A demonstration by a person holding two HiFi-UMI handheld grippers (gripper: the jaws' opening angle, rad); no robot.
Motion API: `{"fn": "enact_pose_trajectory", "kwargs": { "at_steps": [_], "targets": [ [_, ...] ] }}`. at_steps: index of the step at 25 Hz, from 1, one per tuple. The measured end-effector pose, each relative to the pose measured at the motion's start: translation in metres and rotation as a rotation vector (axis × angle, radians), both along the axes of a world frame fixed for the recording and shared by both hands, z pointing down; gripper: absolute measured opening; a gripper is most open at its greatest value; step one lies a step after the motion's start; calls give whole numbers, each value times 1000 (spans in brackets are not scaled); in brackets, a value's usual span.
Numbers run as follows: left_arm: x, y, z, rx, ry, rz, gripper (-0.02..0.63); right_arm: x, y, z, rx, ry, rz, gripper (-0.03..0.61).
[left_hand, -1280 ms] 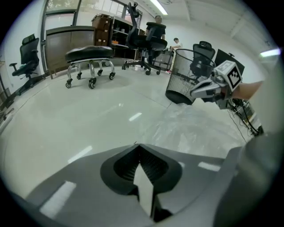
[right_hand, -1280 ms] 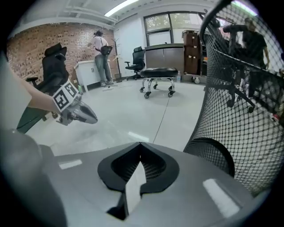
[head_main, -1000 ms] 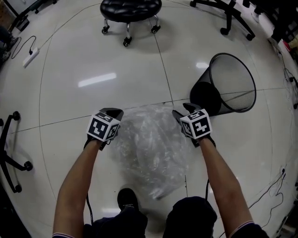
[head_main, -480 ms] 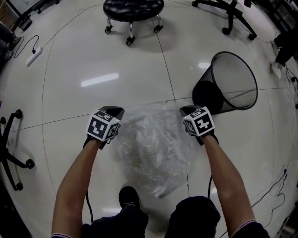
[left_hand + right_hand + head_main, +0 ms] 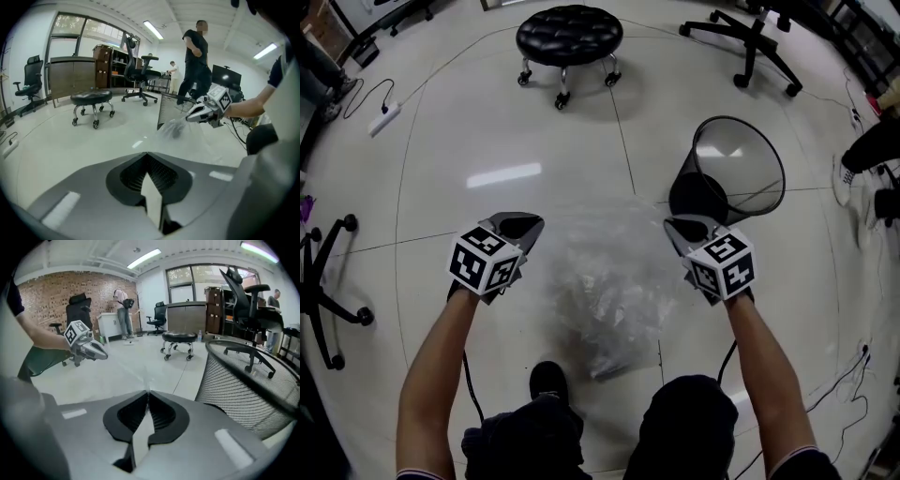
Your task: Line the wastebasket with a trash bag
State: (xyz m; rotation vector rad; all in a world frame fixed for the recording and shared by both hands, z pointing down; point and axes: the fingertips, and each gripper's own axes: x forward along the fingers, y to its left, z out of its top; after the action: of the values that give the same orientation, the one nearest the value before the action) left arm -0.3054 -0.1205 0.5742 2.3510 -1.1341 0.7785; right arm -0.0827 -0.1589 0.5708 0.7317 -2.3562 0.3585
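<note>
Abreast, left gripper (image 5: 525, 221) and right gripper (image 5: 679, 225), tips downward

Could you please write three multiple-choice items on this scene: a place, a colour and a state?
1. Where is the wastebasket? A on a desk; B beside the right gripper; C behind the person.
2. What colour is the stool seat? A red; B white; C black.
3. The left gripper is: A shut on the trash bag; B open; C shut on the stool.
B: it sits just past that gripper. C: its seat is black. A: its jaws pinch the bag; the right gripper's jaws have just been closing on it too.
</note>
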Motion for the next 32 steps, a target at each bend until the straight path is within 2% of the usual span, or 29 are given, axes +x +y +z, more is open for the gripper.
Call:
{"fn": "enact_pose_trajectory", "kwargs": {
  "at_steps": [8, 13, 18, 23, 32],
  "targets": [
    [34, 19, -82, 99, -17, 55, 11, 43, 20, -70, 86, -41, -12, 5],
    [61, 20, -114, 131, -29, 95, 11, 68, 29, -104, 132, -84, 4, 5],
    [89, 15, -140, 149, -34, 139, 11, 97, 37, -117, 139, -117, 35, 5],
    [116, 21, -141, 126, -53, 181, 11, 123, 48, -110, 107, -111, 47, 5],
    [161, 35, -110, 58, -80, 254, 11, 164, 64, -91, 72, -115, 88, 5]
  ]
}}
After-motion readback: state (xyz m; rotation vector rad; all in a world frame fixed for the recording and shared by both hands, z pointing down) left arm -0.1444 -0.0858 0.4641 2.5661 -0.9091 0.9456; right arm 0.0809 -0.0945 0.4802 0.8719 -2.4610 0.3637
